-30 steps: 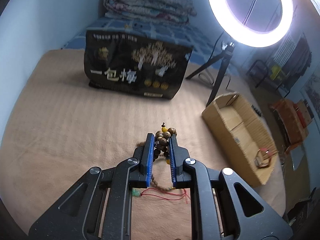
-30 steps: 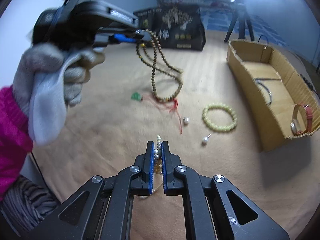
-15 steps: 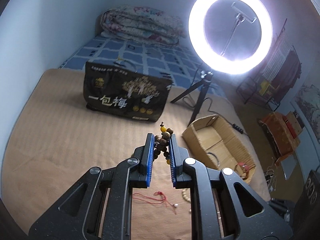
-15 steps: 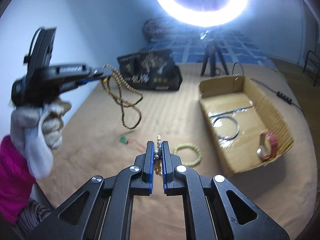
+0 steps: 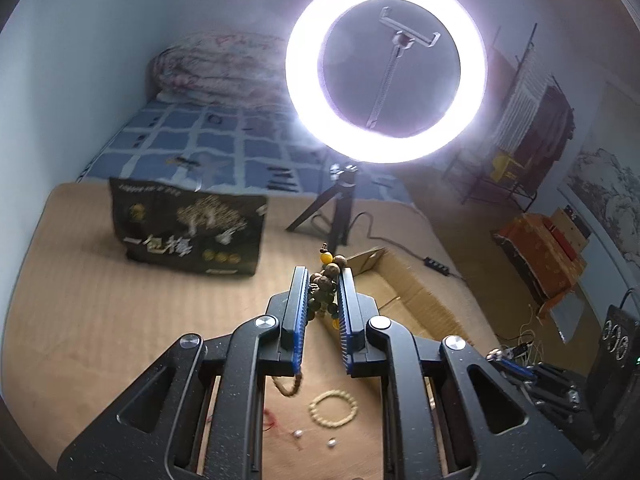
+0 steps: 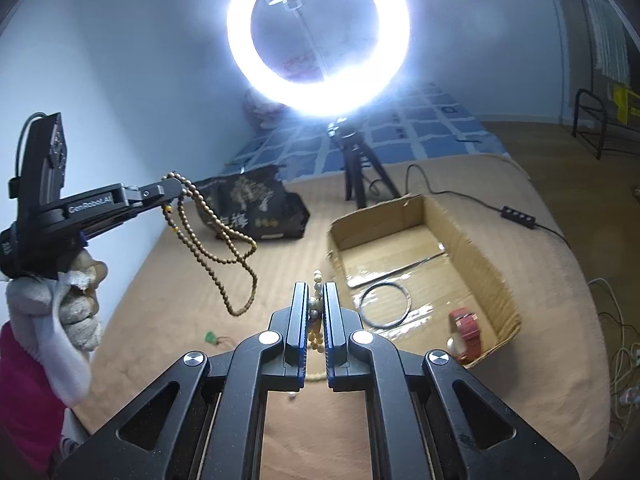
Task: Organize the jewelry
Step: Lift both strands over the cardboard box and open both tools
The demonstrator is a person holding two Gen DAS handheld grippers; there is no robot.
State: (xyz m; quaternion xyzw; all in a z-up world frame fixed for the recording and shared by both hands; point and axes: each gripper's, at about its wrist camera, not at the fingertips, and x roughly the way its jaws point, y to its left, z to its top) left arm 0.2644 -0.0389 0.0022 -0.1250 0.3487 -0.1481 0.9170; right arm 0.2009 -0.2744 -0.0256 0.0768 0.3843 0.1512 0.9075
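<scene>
Because the long wooden bead necklace [image 6: 218,240] hangs loose in 2 loops under the left gripper [image 5: 323,294], it could swing and catch on the wall of the cardboard box [image 6: 476,258] on its way in. A fast move would make it swing more. If the squeeze goes soft, the beads could slip out and fall on the tan blanket [image 5: 100,320].

The left gripper is squeezed tight on the top bunch of that necklace, where a yellow bead [image 5: 325,258] and a big brown bead poke out past the tips. The loops hang down and do not touch the blanket. In the left wrist view the box corner sits just past the tips, a bit to the right.

The right gripper [image 6: 316,310] is pinched almost closed on a small pearl bead bracelet [image 6: 316,330]. Some beads stick up above the tips and the others hang down between the fingers. It is thin, so it could slide out too. The box is near, ahead and to the right.

Inside the box lie a thin metal ring [image 6: 385,306] and a red watch [image 6: 464,330]. On the blanket, a pale bead bracelet [image 5: 333,408], 2 loose pearls [image 5: 314,438] and a green charm [image 6: 211,337] on red string wait.
</scene>
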